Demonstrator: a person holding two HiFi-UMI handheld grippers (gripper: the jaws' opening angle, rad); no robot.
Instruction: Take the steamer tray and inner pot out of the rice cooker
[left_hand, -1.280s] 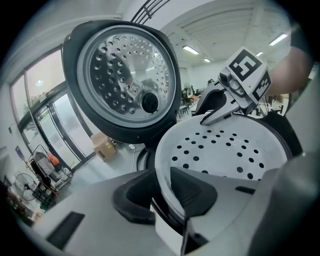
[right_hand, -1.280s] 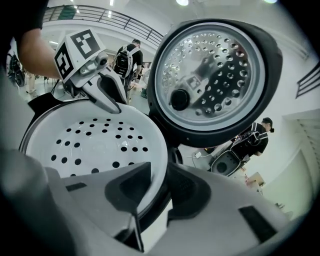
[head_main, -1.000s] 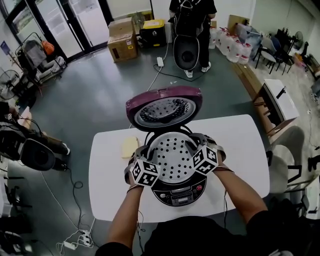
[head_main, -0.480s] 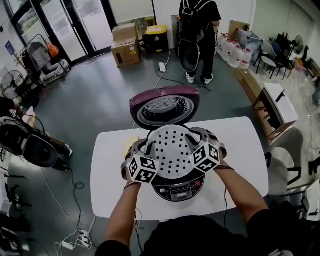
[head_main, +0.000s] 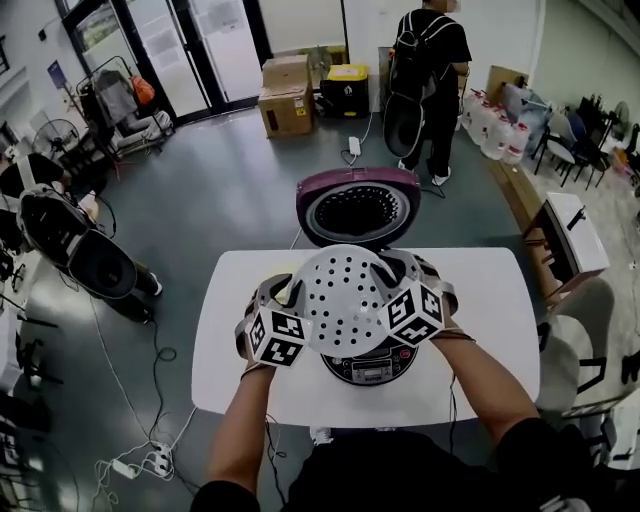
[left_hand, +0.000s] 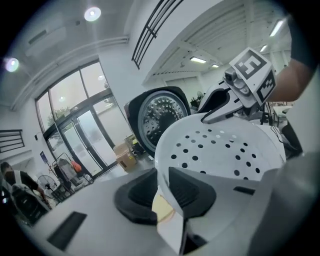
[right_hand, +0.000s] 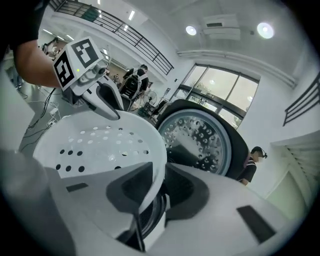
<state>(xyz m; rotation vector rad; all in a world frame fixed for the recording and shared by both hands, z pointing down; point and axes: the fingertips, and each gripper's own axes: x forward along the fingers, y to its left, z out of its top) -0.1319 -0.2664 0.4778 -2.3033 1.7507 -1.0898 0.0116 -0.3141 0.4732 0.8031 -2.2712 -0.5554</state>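
The white perforated steamer tray (head_main: 346, 298) hangs in the air above the rice cooker (head_main: 368, 362), held at both sides. My left gripper (head_main: 287, 300) is shut on the tray's left rim (left_hand: 161, 172), and my right gripper (head_main: 400, 285) is shut on its right rim (right_hand: 158, 175). The cooker's purple lid (head_main: 358, 205) stands open behind the tray. The tray hides the cooker's opening and the inner pot in the head view; a dark pot rim (right_hand: 150, 220) shows below the right jaws.
The cooker stands on a white table (head_main: 480, 300). A person (head_main: 430, 60) stands at the back beside cardboard boxes (head_main: 285, 95). Cables and a power strip (head_main: 140, 462) lie on the floor at the left. A small side table (head_main: 575, 235) stands at the right.
Both grippers have lifted the steamer tray up out of the cooker; it now hangs above the body and covers more of it. The head camera has shifted.
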